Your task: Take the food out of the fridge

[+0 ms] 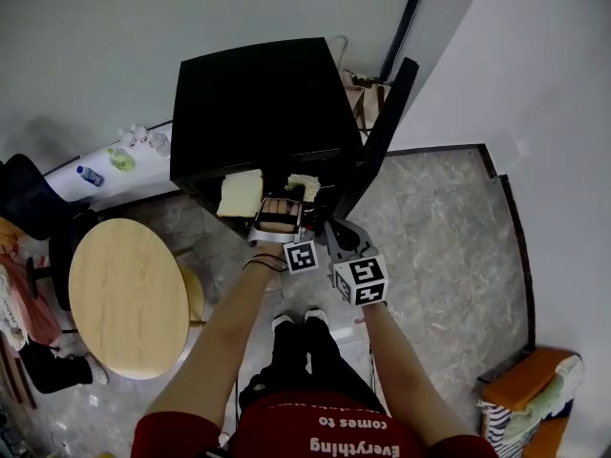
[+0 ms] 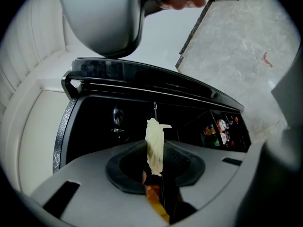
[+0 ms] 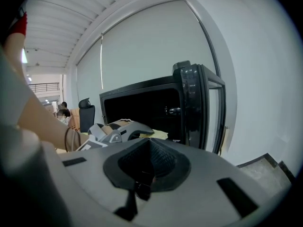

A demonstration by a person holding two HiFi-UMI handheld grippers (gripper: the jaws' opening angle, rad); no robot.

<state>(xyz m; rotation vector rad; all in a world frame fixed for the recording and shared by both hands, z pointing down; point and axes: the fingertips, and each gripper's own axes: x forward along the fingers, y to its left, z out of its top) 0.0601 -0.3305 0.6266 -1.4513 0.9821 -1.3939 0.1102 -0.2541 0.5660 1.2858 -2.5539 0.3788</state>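
Observation:
The black fridge (image 1: 258,103) stands open, its door (image 1: 382,132) swung out to the right. On its shelf lie a pale yellow slice (image 1: 241,194) and a smaller pale piece (image 1: 304,187). My left gripper (image 1: 278,219) reaches into the opening, shut on a flat food piece (image 1: 276,205). In the left gripper view that piece (image 2: 154,145) stands edge-on, pale with an orange part below, pinched between the jaws of the left gripper (image 2: 156,162). My right gripper (image 1: 334,229) hovers just right of it, before the door. The right gripper (image 3: 149,148) is shut and empty.
A round wooden table (image 1: 124,294) stands at my left, with a dark chair (image 1: 29,198) beyond it. A white ledge (image 1: 105,175) with a bottle runs behind. An orange and white bag (image 1: 535,385) sits on the floor at the lower right.

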